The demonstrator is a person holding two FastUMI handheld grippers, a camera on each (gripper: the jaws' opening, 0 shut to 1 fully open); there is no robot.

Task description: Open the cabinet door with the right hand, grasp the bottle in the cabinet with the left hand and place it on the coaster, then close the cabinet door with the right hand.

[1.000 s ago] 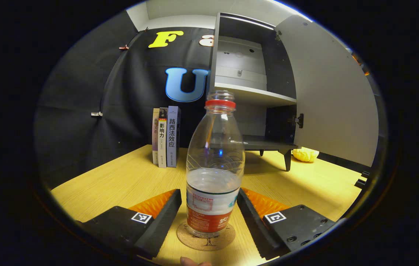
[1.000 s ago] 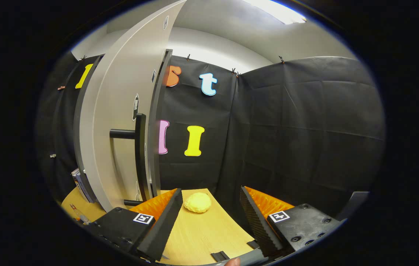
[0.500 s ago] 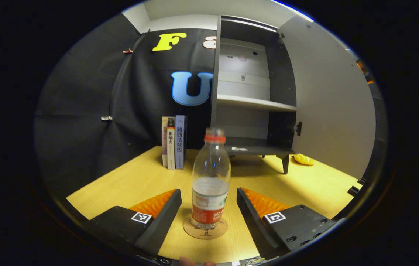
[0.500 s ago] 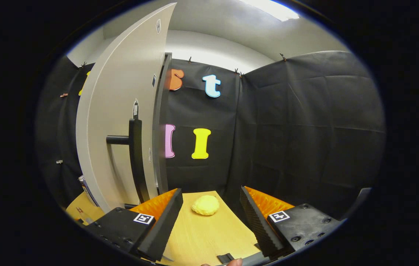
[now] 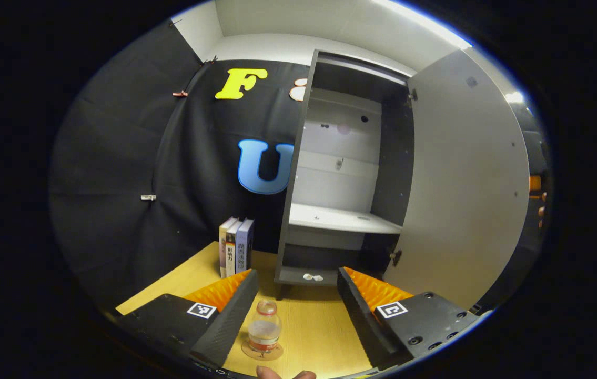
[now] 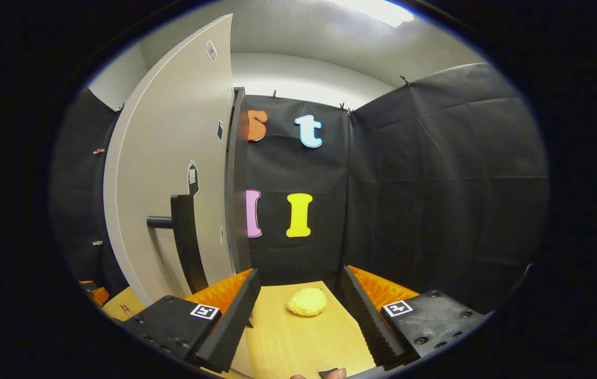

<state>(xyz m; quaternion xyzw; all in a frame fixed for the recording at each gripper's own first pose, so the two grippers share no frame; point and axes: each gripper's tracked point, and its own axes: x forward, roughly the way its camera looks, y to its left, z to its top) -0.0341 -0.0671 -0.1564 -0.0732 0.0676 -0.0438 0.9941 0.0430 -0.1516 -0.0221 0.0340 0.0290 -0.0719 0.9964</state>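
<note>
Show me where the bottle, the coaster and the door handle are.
bottle [image 5: 264,329], left gripper view, on its clear body.
coaster [image 5: 248,351], left gripper view, on its rim left of the bottle.
door handle [image 6: 185,237], right gripper view, on its upright bar.

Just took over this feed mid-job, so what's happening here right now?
The bottle stands on the coaster on the table, and the left gripper is open, raised above it. The cabinet door is wide open. The right gripper is open beside the door handle, not touching it, so closing the door is what remains.
</note>
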